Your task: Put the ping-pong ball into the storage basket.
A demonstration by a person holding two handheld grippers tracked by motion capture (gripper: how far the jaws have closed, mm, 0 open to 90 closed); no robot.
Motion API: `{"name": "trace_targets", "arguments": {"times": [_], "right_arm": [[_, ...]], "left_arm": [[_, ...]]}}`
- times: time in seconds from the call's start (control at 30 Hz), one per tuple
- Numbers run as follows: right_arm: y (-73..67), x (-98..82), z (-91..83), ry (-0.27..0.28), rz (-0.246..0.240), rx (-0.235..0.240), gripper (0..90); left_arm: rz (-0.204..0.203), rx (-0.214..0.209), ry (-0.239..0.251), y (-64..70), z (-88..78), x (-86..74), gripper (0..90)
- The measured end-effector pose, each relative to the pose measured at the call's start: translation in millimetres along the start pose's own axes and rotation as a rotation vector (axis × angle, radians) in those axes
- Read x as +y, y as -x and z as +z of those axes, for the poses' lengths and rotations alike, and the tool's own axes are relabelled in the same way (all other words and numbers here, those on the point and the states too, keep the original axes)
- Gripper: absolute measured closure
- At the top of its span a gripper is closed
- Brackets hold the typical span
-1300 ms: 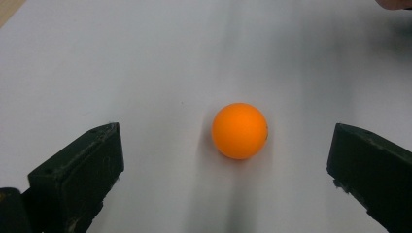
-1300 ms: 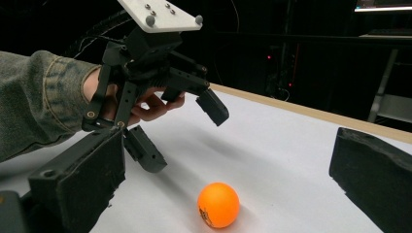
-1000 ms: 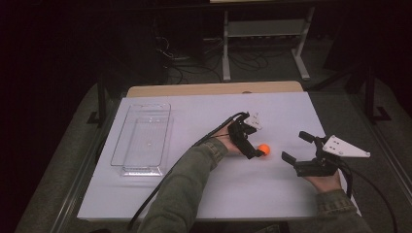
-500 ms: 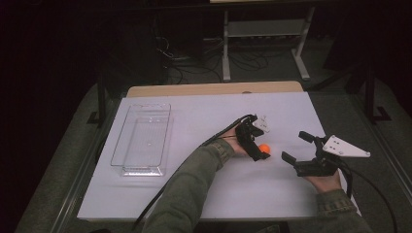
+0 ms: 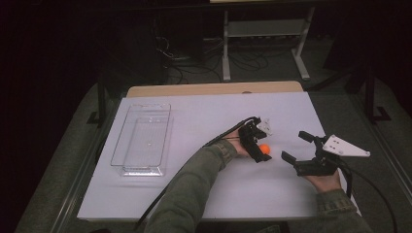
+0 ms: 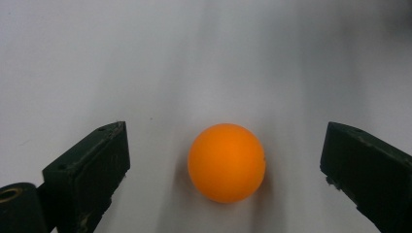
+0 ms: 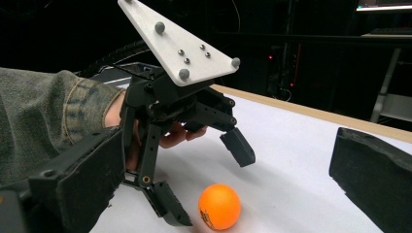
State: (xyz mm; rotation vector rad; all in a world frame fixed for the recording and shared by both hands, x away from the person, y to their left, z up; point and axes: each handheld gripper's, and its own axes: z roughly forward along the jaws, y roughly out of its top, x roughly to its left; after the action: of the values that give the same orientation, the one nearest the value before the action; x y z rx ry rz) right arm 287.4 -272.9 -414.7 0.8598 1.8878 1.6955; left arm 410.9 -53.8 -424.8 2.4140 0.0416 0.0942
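Straddling orange ping-pong ball (image 6: 227, 162), left gripper (image 5: 259, 151) has jaws spread, just been closing — ball between fingers (image 6: 92, 170), touching neither, resting on white table (image 5: 194, 116). Risk: one finger meets ball first, ball rolls out toward right gripper (image 5: 299, 148), idle nearby, jaws parted, holding nothing. Ball smooth, matte orange, small dark print low on side — light, slippery under off-centre squeeze.

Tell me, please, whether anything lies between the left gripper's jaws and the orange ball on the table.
Nothing visible does. The orange ball sits on bare white table between the jaws of the left gripper, with a gap on each side. The jaws have just been closing a little but do not touch it yet.
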Motion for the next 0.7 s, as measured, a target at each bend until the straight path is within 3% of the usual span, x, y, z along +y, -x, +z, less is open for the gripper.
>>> {"name": "trace_targets", "arguments": {"times": [0.33, 0.57, 0.7], "right_arm": [[-0.2, 0.0, 0.6, 0.001, 0.000, 0.007, 0.0], [-0.2, 0.0, 0.9, 0.000, -0.001, 0.009, 0.0], [-0.5, -0.1, 1.3, -0.002, -0.001, 0.010, 0.0]], "left_arm": [[0.009, -0.022, -0.026, 0.6, 4.9, -1.7, 14.0], [0.015, 0.004, -0.046, 0.8, 7.5, -3.0, 20.9], [0.015, -0.003, -0.046, 1.2, 7.9, -3.1, 25.3]]}}
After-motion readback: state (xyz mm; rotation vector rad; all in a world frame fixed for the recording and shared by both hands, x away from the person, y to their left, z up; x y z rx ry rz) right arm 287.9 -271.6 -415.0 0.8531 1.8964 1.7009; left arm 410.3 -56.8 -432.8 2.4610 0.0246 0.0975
